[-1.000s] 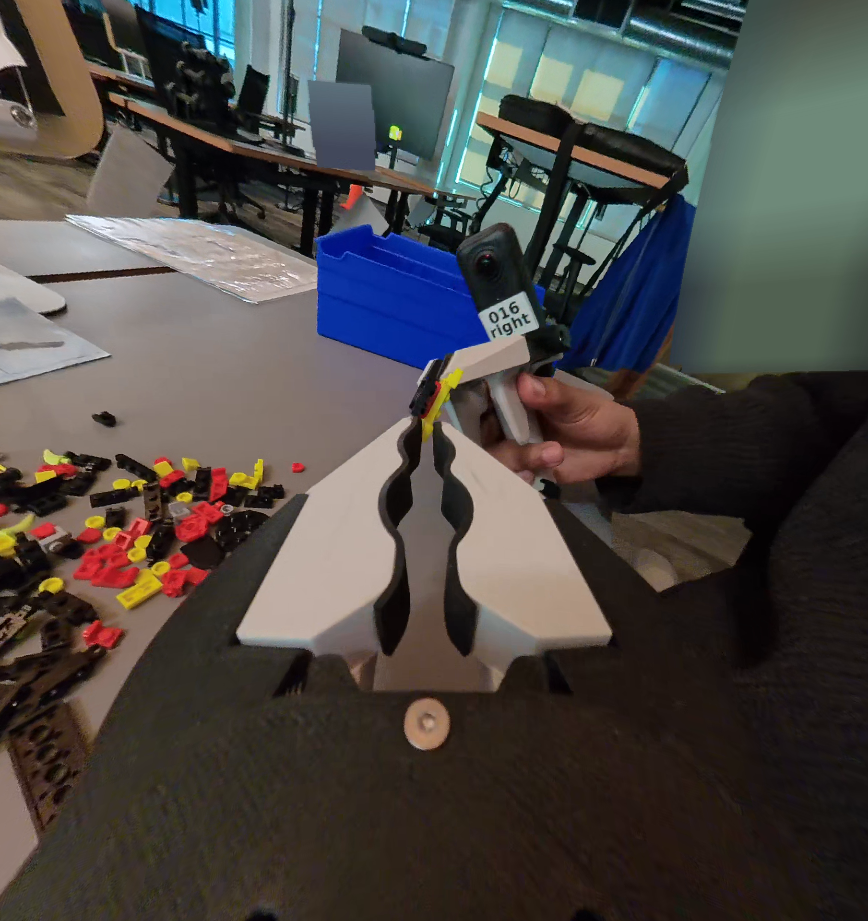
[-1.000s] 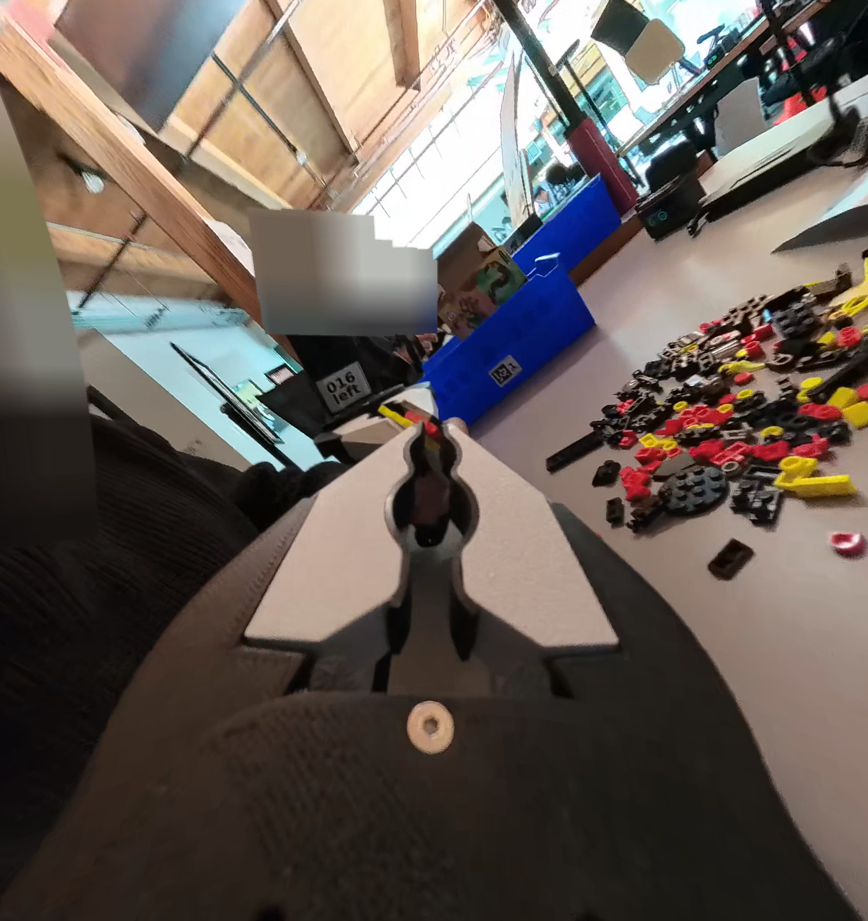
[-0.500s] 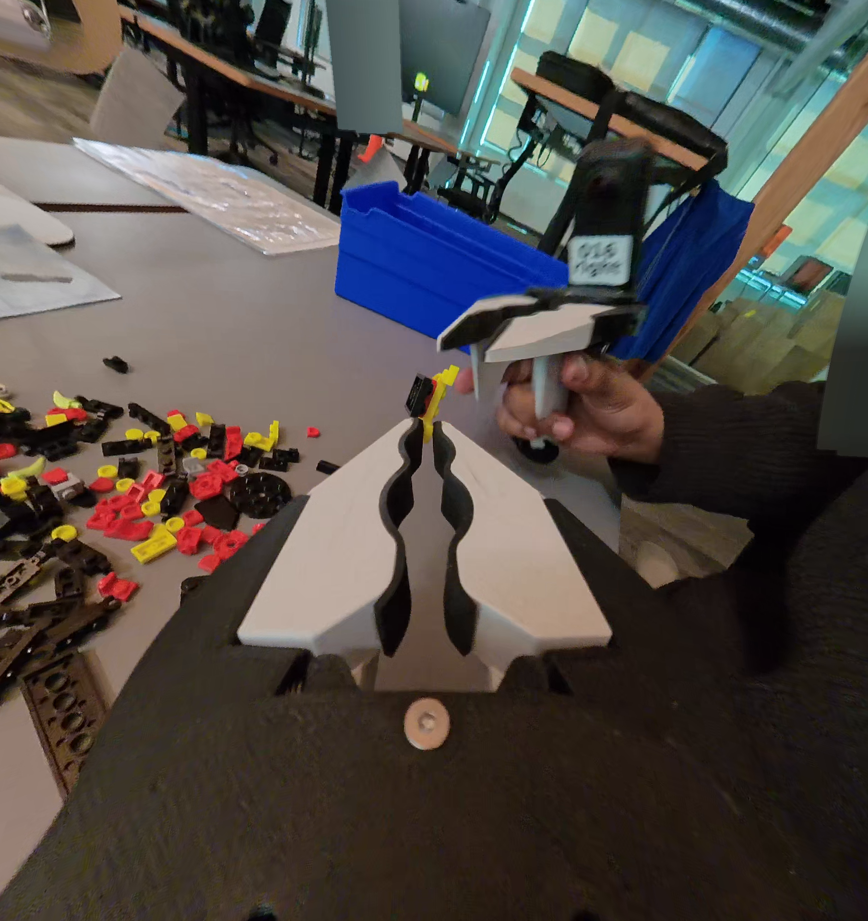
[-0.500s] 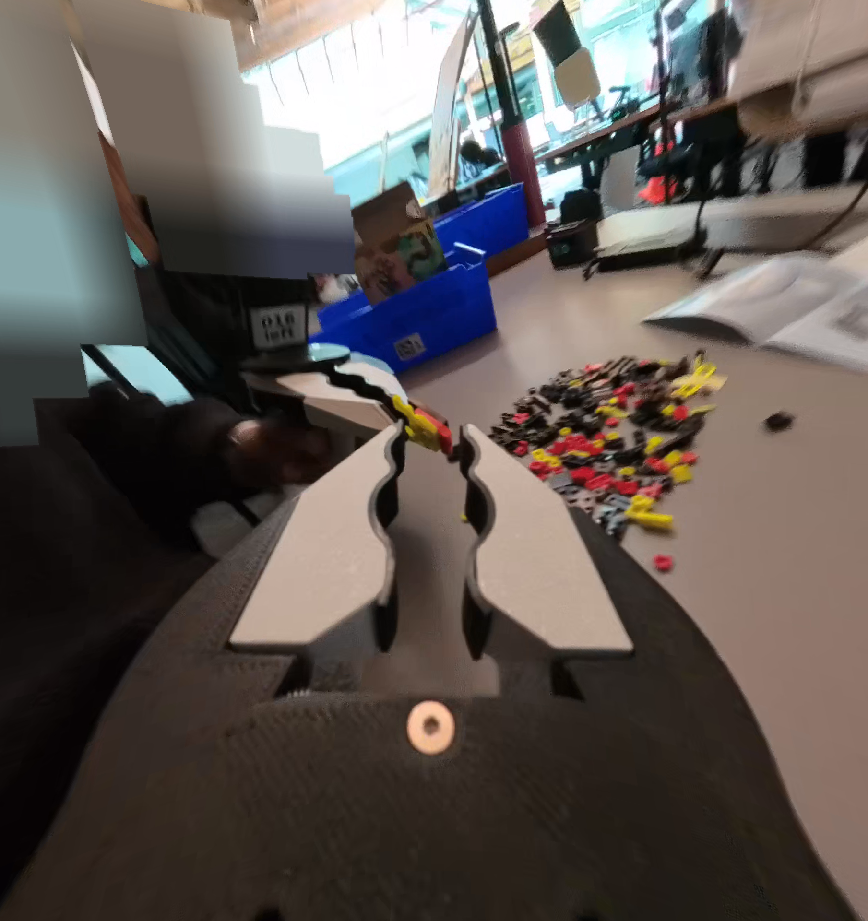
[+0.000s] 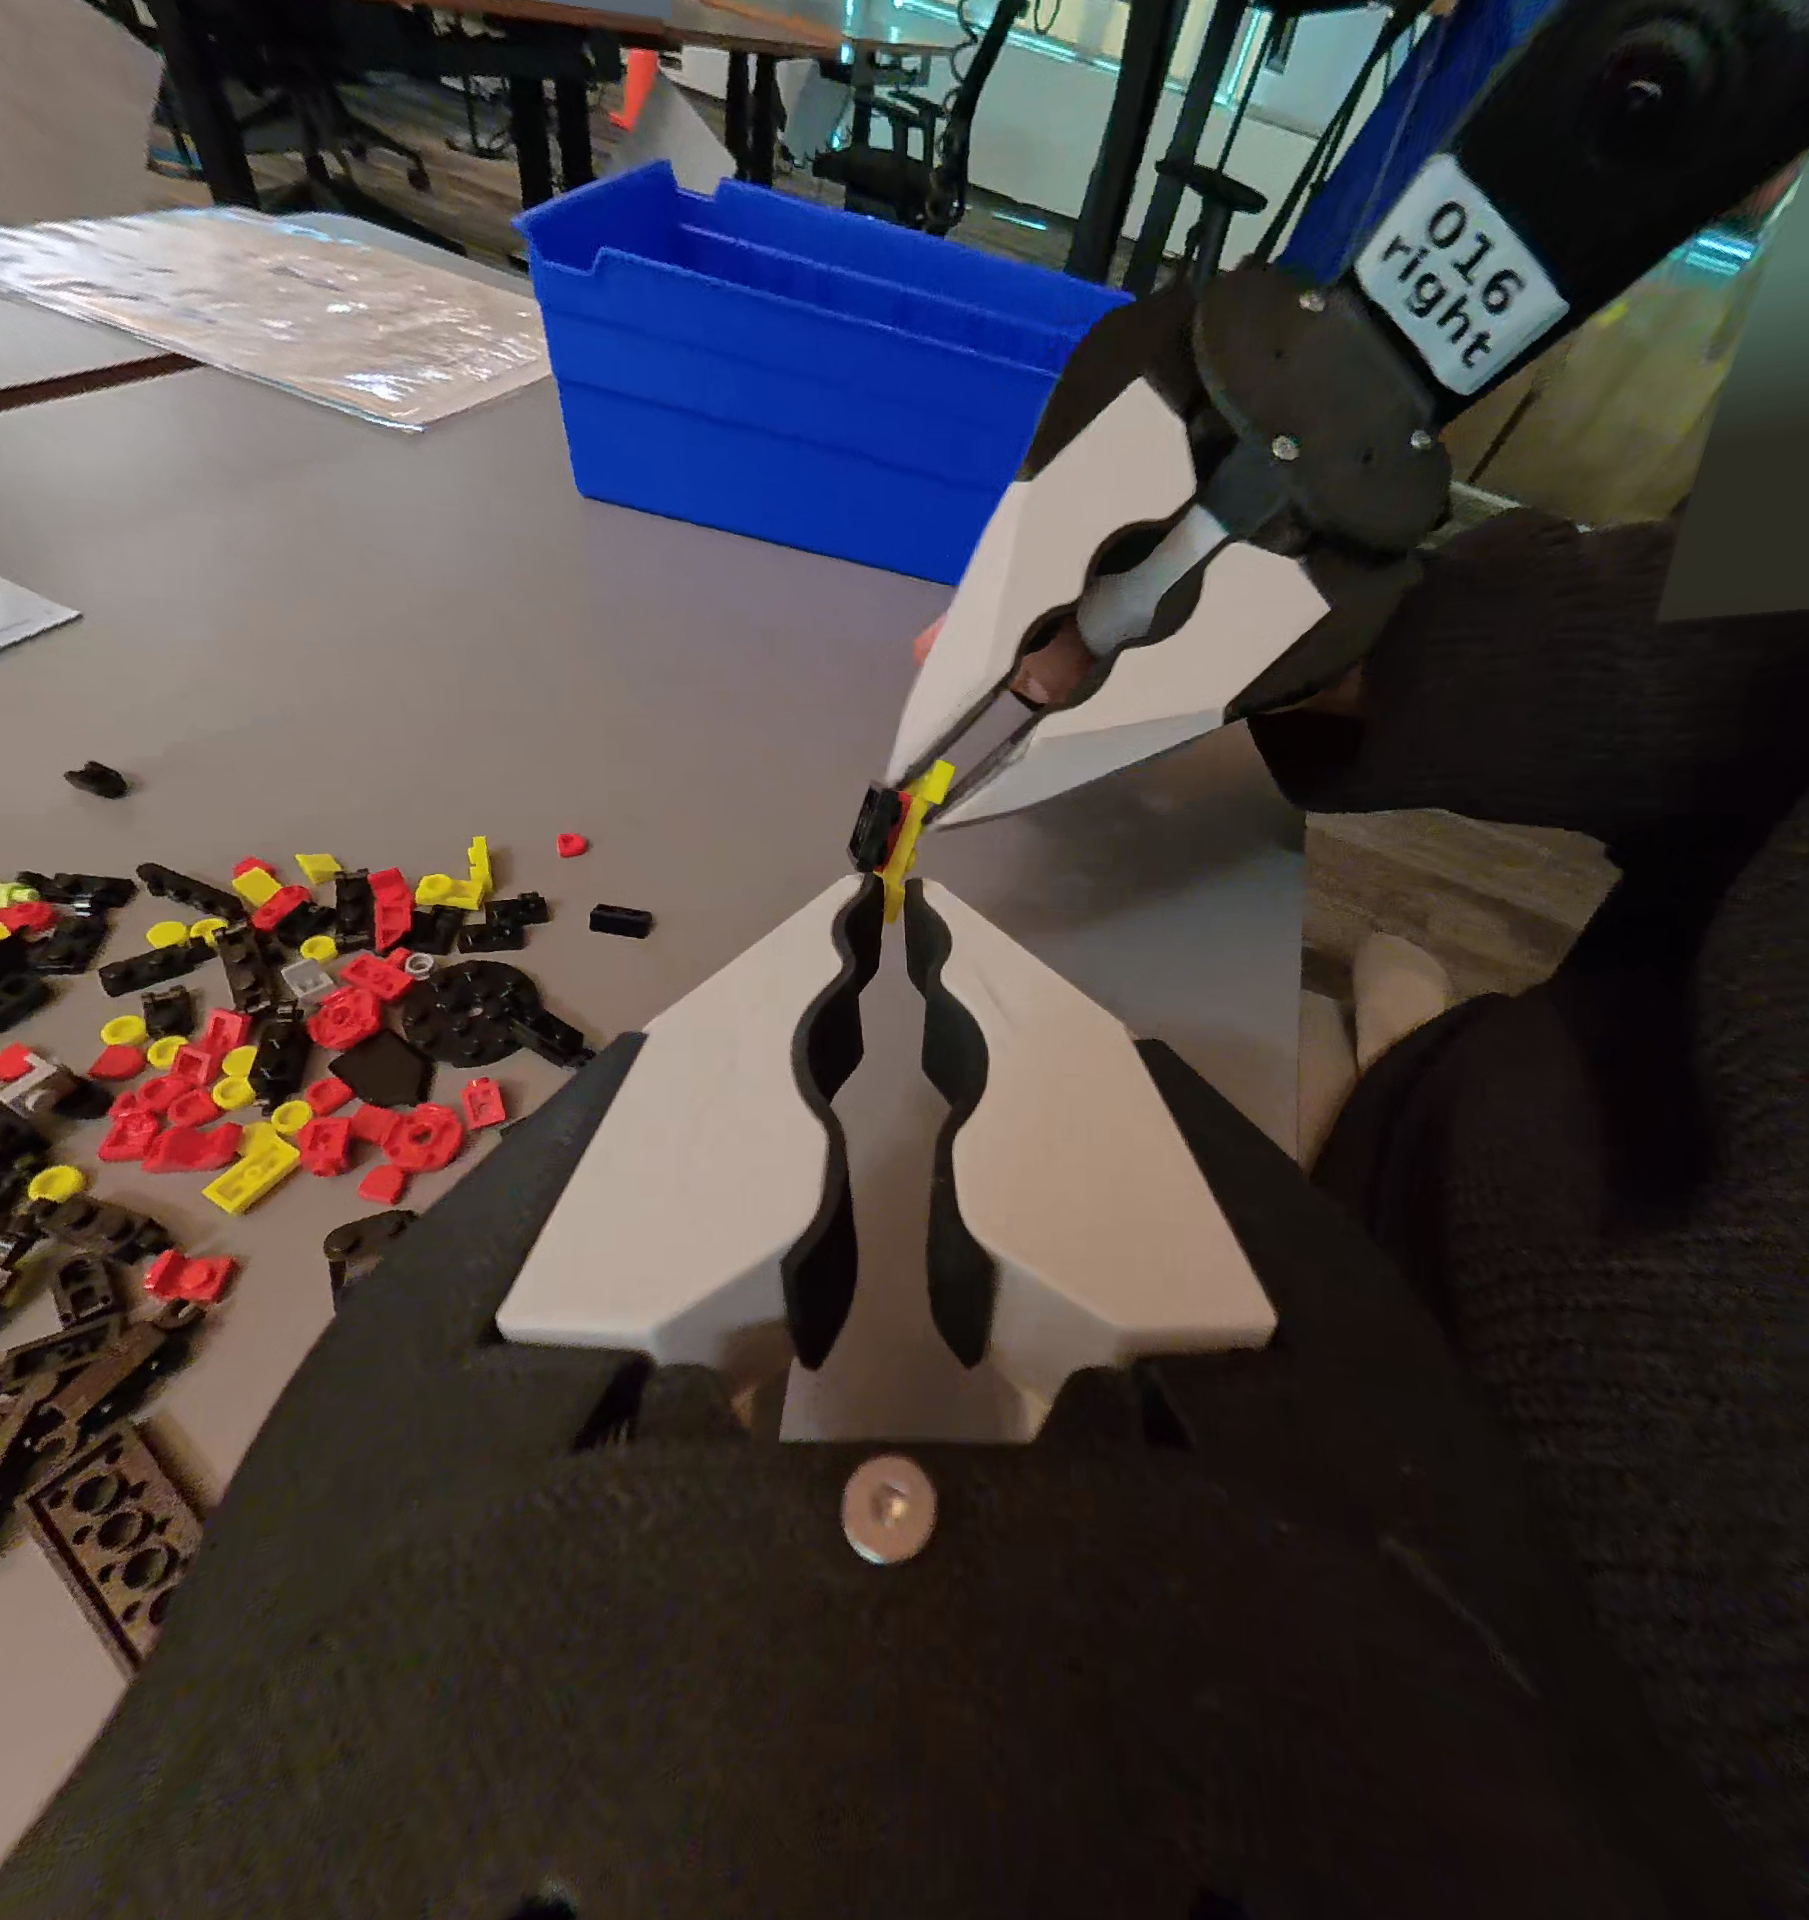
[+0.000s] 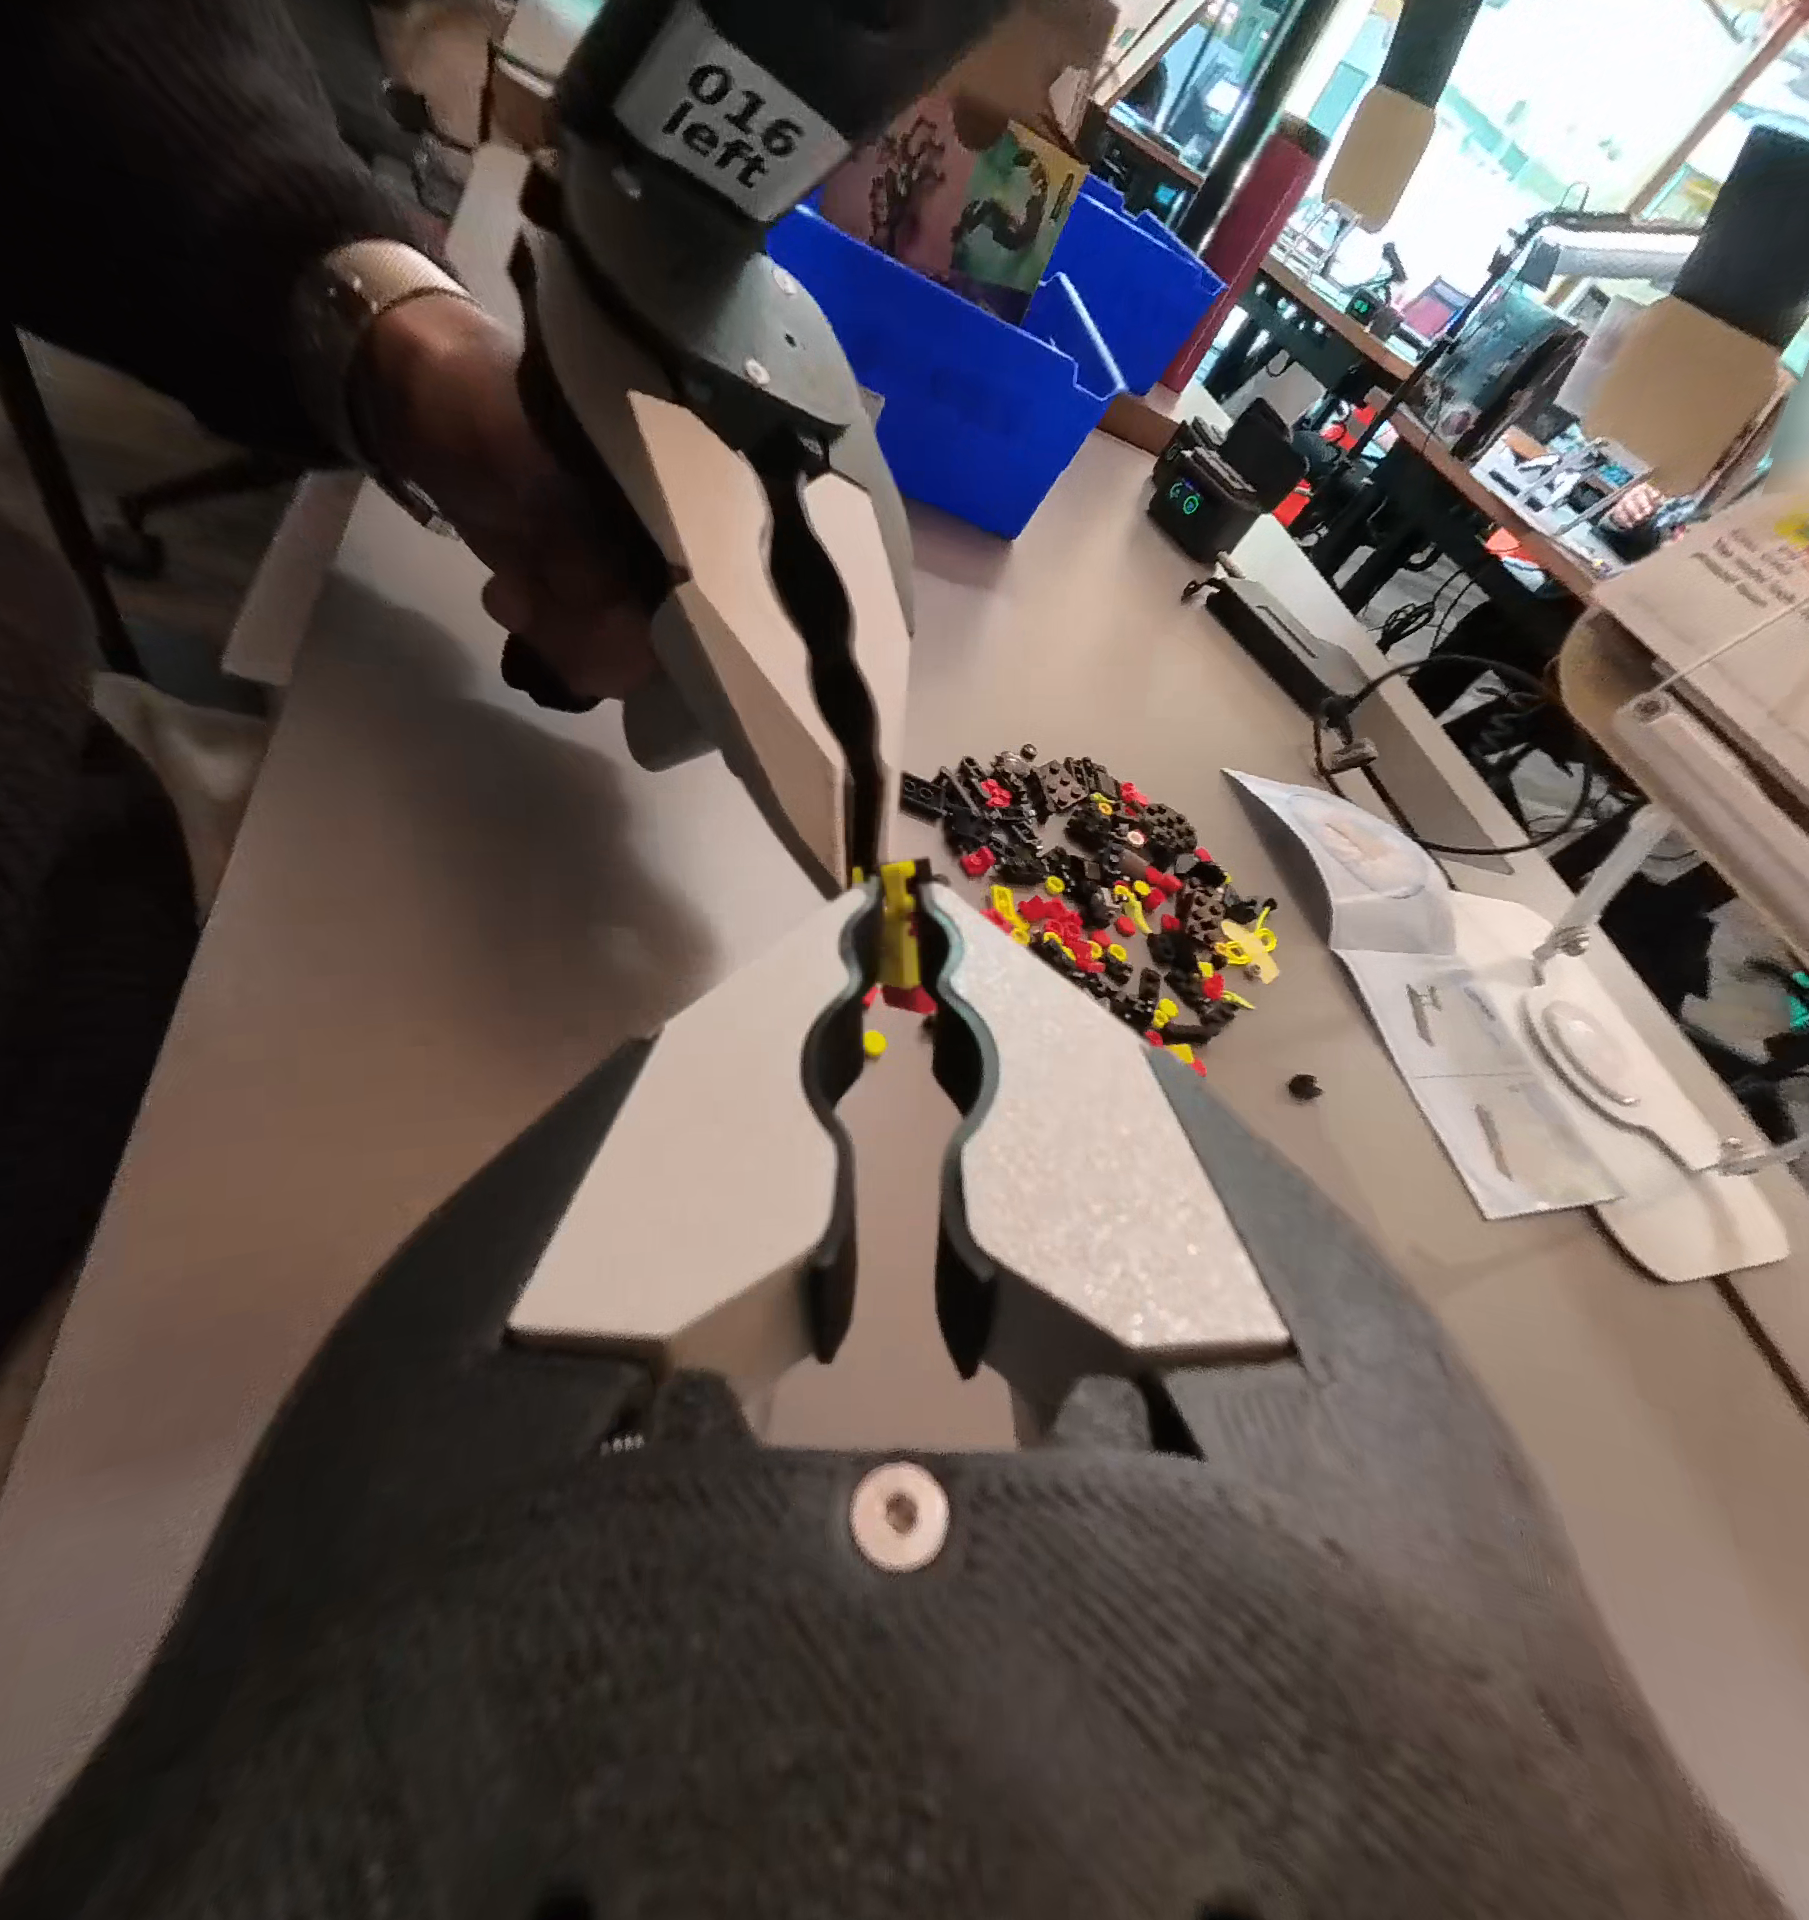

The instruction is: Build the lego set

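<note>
Grey bench (image 5: 380, 644) carries a loose lego pile (image 5: 204, 1049) at left w/ a blue bin (image 5: 796, 374) by the far edge. Centre: left gripper (image 5: 884, 883), jaws nearly shut, pinches the yellow tab of a small black-red-yellow assembly (image 5: 895, 826) held above the bench. Right gripper (image 5: 921, 800) clamps its other end, jaws nearly closed.

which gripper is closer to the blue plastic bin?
Right. The right gripper hangs just in front of the blue plastic bin; the left gripper sits farther back, toward the person.
</note>
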`<state>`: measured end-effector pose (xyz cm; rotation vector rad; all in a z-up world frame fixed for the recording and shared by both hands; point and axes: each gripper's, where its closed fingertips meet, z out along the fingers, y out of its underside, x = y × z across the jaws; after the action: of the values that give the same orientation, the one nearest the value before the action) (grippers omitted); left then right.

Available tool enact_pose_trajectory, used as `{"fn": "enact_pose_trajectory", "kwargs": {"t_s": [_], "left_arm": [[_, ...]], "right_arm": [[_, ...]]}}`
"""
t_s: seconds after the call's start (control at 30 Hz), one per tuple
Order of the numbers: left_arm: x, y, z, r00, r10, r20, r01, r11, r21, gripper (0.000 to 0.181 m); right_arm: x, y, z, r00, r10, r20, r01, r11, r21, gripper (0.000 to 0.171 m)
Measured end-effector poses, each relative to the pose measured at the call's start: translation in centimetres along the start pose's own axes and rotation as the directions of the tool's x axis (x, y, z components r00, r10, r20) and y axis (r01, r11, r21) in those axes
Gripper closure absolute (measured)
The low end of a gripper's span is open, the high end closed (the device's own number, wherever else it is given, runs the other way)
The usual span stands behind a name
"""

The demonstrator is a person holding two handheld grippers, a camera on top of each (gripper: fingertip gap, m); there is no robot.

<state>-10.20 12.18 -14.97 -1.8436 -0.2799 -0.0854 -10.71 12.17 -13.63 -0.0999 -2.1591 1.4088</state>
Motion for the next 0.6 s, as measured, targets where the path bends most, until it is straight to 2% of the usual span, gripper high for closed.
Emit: {"fn": "enact_pose_trajectory", "kwargs": {"t_s": [0.17,0.23,0.3,0.47,0.6], "left_arm": [[-0.3,-0.2,-0.2,0.999,-0.039,-0.004,0.039,0.999,0.021,0.179],[-0.7,-0.3,-0.2,0.999,-0.042,0.013,0.041,0.998,0.037,0.166],[-0.5,-0.4,-0.3,0.999,-0.032,-0.009,0.032,0.999,0.042,0.161],[0.2,0.9,-0.1,0.998,0.043,-0.040,-0.044,0.998,-0.035,0.176],[0.8,2.0,0.1,0.995,0.047,-0.093,-0.055,0.995,-0.079,0.175]], "right_arm": [[-0.1,-0.1,0.0,0.997,-0.072,-0.024,0.071,0.997,-0.027,0.169],[-0.4,0.0,0.1,0.998,-0.062,0.000,0.062,0.997,-0.035,0.169],[-0.8,0.4,0.3,0.999,-0.046,0.030,0.047,0.998,-0.050,0.169],[-2.2,0.4,0.5,0.994,-0.027,0.109,0.032,0.999,-0.040,0.170],[-3.2,0.3,0.5,0.985,-0.002,0.172,0.007,1.000,-0.030,0.170]]}}
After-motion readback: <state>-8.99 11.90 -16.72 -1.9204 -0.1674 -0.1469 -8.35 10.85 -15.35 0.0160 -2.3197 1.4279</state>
